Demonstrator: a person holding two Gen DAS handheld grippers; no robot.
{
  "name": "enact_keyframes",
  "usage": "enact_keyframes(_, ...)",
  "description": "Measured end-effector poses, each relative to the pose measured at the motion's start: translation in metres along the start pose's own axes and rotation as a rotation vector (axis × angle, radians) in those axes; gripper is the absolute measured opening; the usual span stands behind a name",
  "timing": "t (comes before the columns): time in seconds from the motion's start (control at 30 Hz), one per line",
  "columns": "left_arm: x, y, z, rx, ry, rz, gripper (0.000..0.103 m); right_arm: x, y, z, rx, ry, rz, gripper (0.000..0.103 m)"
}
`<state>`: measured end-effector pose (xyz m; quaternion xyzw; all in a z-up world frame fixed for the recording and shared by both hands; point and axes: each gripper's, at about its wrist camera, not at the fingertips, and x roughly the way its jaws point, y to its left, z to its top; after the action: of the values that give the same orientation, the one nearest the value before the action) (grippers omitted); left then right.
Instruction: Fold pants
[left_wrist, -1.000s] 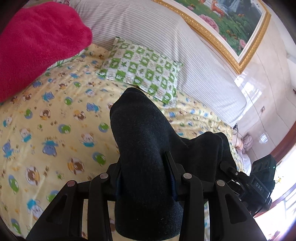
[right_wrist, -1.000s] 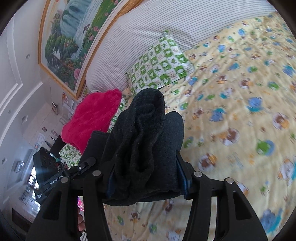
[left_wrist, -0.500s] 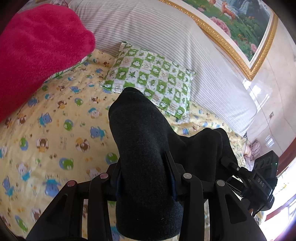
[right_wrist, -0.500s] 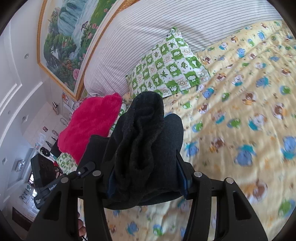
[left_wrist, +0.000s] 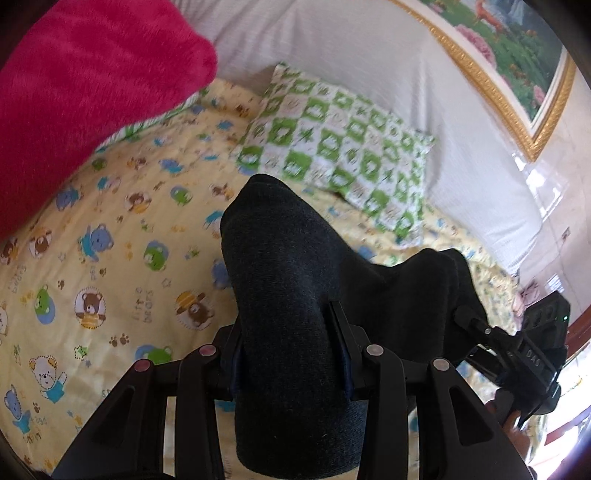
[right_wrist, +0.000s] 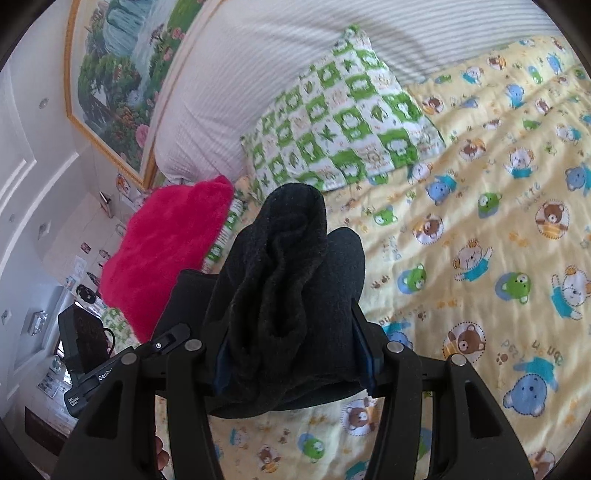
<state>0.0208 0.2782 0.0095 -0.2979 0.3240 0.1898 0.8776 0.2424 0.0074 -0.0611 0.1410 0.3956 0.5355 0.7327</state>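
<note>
Both grippers hold the dark pants (left_wrist: 291, 306) above the bed (left_wrist: 110, 266), one bunch of cloth per gripper. Left gripper (left_wrist: 291, 369): clamped on a thick roll of fabric that bulges up between the fingers and hangs below them. Right gripper (right_wrist: 295, 354): clamped on a crumpled, gathered fold (right_wrist: 291, 273); fabric fills the jaws. The cloth spans from one gripper to the other. Bed covered by a yellow bear-print sheet. Green checked pillow (left_wrist: 340, 147) lies at the striped headboard (right_wrist: 295, 55); pink plush blanket (left_wrist: 81, 96) beside it. Gold-framed painting (right_wrist: 114, 70) on the wall.
</note>
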Motion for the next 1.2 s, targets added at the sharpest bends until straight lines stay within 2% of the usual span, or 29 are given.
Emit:
enact_keyframes(0.07, 0.006, 0.007, -0.003, -0.009, 0.013, 0.011, 0.045, 0.004, -0.004, -0.002, 0.0, 0.017, -0.047, 0.064)
enact_keyframes(0.13, 0.009, 0.012, -0.006, -0.01, 0.016, 0.022, 0.049, 0.004, -0.008, -0.005, -0.023, 0.024, -0.131, 0.066)
enact_keyframes(0.2, 0.01, 0.016, -0.008, -0.008, 0.008, 0.038, 0.059, 0.002, -0.013, -0.007, -0.032, 0.029, -0.183, 0.068)
enact_keyframes(0.4, 0.015, 0.014, -0.013, 0.041, 0.011, 0.078, 0.061, 0.002, -0.023, -0.011, -0.048, 0.029, -0.238, 0.077)
enact_keyframes(0.53, 0.015, 0.007, -0.013, 0.077, 0.01, 0.108, 0.063, 0.005, -0.029, -0.01, -0.034, 0.032, -0.252, 0.083)
enact_keyframes(0.8, 0.001, -0.002, -0.013, 0.11, 0.003, 0.15, 0.063, 0.001, -0.026, -0.009, -0.03, 0.04, -0.247, 0.084)
enact_keyframes(0.87, -0.006, -0.004, -0.014, 0.125, -0.003, 0.165, 0.067, -0.004, -0.022, -0.009, -0.048, 0.032, -0.238, 0.084)
enact_keyframes(0.93, -0.012, -0.008, -0.017, 0.137, -0.007, 0.18, 0.071, -0.011, -0.019, -0.009, -0.069, 0.024, -0.27, 0.084)
enact_keyframes(1.2, -0.026, -0.024, -0.036, 0.192, -0.029, 0.208, 0.075, -0.031, -0.007, -0.013, -0.115, 0.022, -0.257, 0.085)
